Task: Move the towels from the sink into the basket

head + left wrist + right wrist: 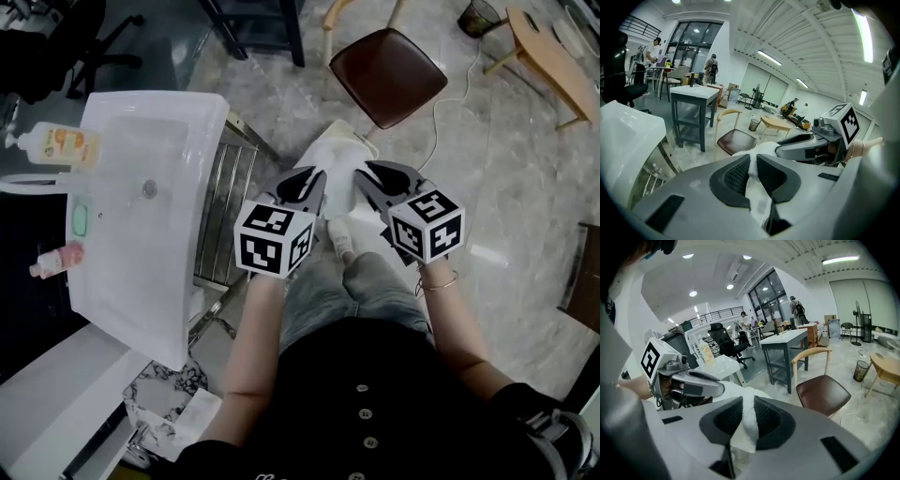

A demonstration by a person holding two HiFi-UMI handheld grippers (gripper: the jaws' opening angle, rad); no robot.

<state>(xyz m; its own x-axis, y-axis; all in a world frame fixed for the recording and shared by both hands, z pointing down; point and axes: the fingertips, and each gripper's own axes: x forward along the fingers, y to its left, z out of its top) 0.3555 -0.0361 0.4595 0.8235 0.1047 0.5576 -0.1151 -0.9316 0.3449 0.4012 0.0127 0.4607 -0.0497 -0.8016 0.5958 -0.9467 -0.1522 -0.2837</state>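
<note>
A white towel [343, 178] hangs between my two grippers, above the floor in front of the person's knees. My left gripper [314, 185] is shut on its left part, and the cloth shows pinched between the ribbed pads [752, 171]. My right gripper [371, 180] is shut on its right part, with a fold squeezed between its pads [747, 414]. The two grippers stand close together, tips pointing away and downward. The white sink [122, 272] at the left holds no towel that I can see. A pale rounded shape [330, 139] lies beyond the towel; whether it is the basket I cannot tell.
A brown-seated chair [386, 73] stands just beyond the grippers. A metal rack [225, 206] runs along the sink's right side. On the sink's left rim sit a soap bottle [56, 145] and a green soap [81, 219]. A wooden table [553, 56] stands at far right.
</note>
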